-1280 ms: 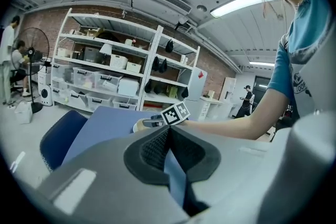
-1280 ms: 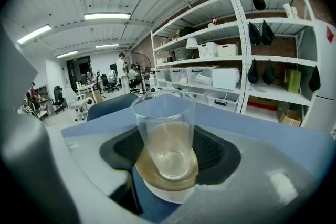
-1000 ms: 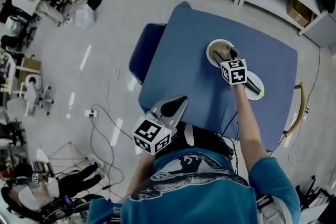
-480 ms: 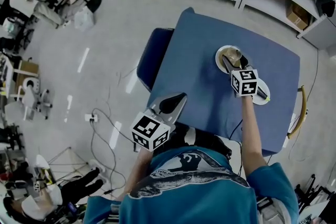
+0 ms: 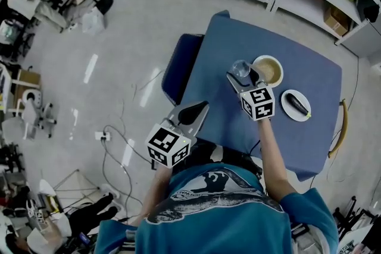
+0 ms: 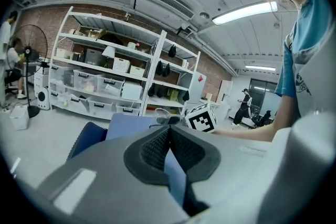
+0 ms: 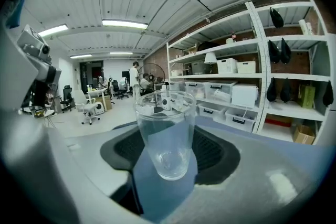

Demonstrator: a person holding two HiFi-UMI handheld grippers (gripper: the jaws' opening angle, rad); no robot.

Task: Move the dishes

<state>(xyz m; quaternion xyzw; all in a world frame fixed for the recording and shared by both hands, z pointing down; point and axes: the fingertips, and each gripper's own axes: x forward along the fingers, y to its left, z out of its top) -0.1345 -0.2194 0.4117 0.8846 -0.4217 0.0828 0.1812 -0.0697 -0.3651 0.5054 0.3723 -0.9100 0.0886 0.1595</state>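
Glass now pinched upright in right gripper, swung off bowl to just beside it, over blue table. Plate untouched. Left gripper pressed together, empty, off table edge. Likely glass mid-transfer; set-down pending.

The near edge of the counter is covered by the person's arm. The glass is partly hidden behind the right tongs. The bowl is too small for its contents to be told.
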